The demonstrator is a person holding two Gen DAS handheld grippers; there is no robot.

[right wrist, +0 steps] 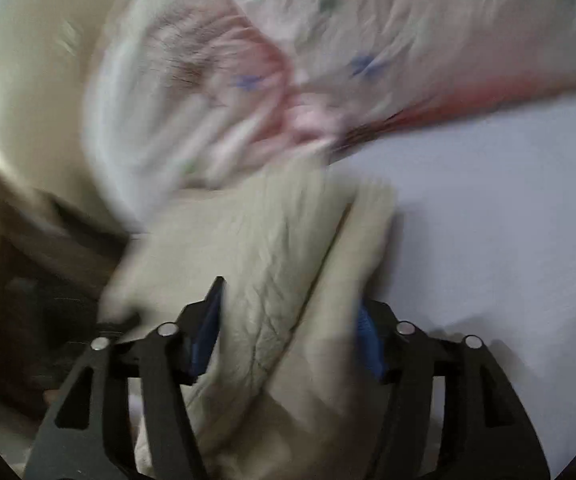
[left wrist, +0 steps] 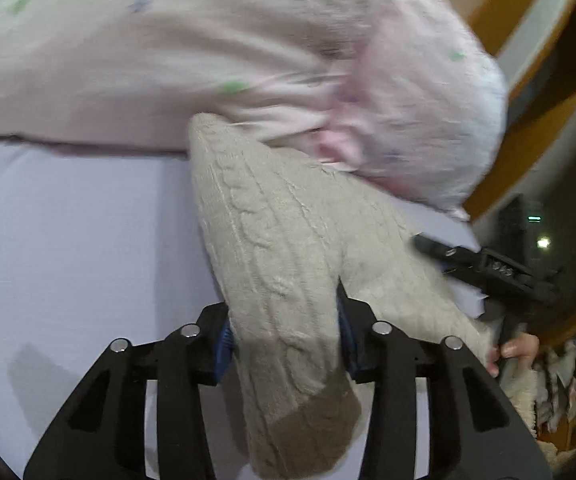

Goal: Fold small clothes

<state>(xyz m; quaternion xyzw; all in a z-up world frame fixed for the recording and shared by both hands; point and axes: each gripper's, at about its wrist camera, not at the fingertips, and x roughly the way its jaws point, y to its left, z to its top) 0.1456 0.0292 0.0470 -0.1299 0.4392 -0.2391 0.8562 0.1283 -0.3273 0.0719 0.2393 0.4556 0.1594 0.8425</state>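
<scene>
A beige cable-knit garment (left wrist: pixel 272 240) is stretched between both grippers above a pale lilac sheet (left wrist: pixel 68 240). My left gripper (left wrist: pixel 284 340) is shut on one end of the knit, which hangs down past its blue pads. My right gripper (right wrist: pixel 288 332) is shut on another part of the same knit (right wrist: pixel 272 264); that view is blurred by motion. In the left wrist view the right gripper (left wrist: pixel 487 268) shows at the right, with a hand (left wrist: pixel 515 350) on it.
A pink pillow (left wrist: pixel 208 60) with small green and blue marks lies across the back of the bed, also in the right wrist view (right wrist: pixel 327 52). An orange wooden frame (left wrist: pixel 527 120) stands at the right. A cream headboard (right wrist: pixel 20 100) is at the left.
</scene>
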